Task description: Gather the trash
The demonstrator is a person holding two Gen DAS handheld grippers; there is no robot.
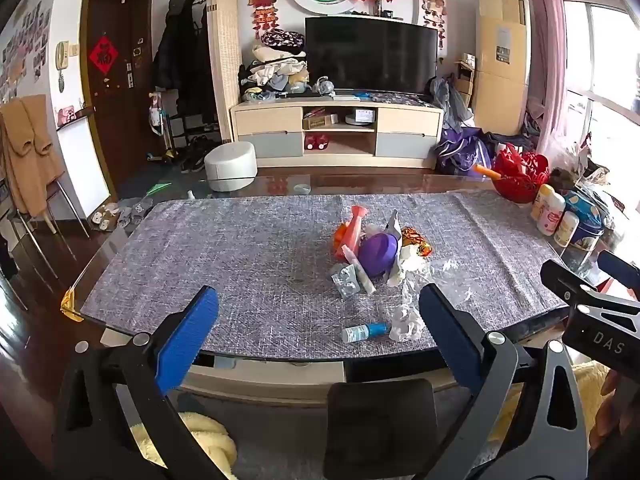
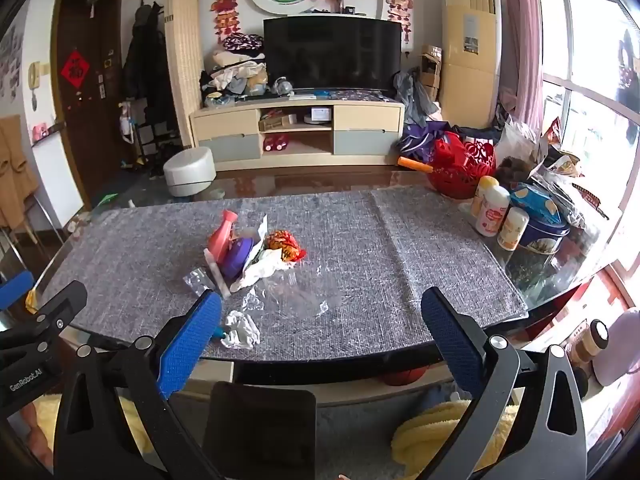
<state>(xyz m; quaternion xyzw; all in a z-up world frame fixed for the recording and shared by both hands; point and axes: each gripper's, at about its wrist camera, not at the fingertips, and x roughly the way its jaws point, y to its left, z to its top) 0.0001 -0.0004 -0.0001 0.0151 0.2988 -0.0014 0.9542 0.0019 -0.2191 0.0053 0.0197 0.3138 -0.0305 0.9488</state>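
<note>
Fingers (image 1: 202,320) spread wide, crumpled tissue (image 1: 406,322) lying between them.

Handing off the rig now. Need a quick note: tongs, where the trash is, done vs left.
Left tongs: open, empty, held short of the table's near edge.
Right tongs: open, empty, also short of the edge.
Trash: main pile mid-mat, with pink tube, purple lid, snack wrapper, foil blister. Clear plastic film lies just nearer. Crumpled paper and small blue bottle sit near the front edge.
Done: nothing picked up; no bin in view.
Left: all of it. The paper and bottle are closest.
</note>
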